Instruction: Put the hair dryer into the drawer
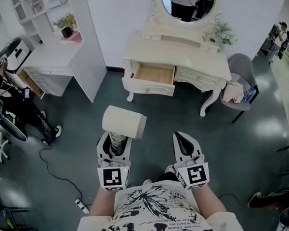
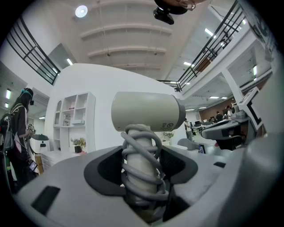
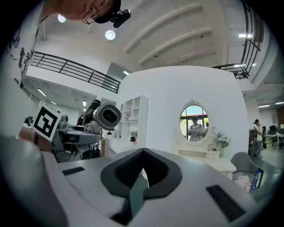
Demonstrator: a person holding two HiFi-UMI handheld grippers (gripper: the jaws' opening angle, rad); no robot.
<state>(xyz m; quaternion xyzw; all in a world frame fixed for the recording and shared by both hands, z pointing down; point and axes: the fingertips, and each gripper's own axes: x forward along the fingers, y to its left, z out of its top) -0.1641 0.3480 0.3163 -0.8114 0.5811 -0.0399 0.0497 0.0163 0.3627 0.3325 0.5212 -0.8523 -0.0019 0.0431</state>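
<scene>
The cream hair dryer (image 1: 124, 122) has its grey cord wound round the handle. My left gripper (image 1: 115, 141) is shut on that handle, and the barrel lies crosswise above the jaws. In the left gripper view the hair dryer (image 2: 146, 111) stands upright between the dark pads (image 2: 106, 170). My right gripper (image 1: 183, 140) is beside it, shut with nothing in it, its tips meeting in the right gripper view (image 3: 143, 155). Ahead across the floor, the white dressing table (image 1: 188, 54) has its left drawer (image 1: 154, 75) pulled open, showing a bare wooden inside.
A grey chair (image 1: 241, 70) with a pink cloth stands right of the table. A white shelf unit and low cabinet (image 1: 55, 57) stand at the left. A cable and power strip (image 1: 81, 207) lie on the floor near my left. Dark equipment (image 1: 11, 113) crowds the left edge.
</scene>
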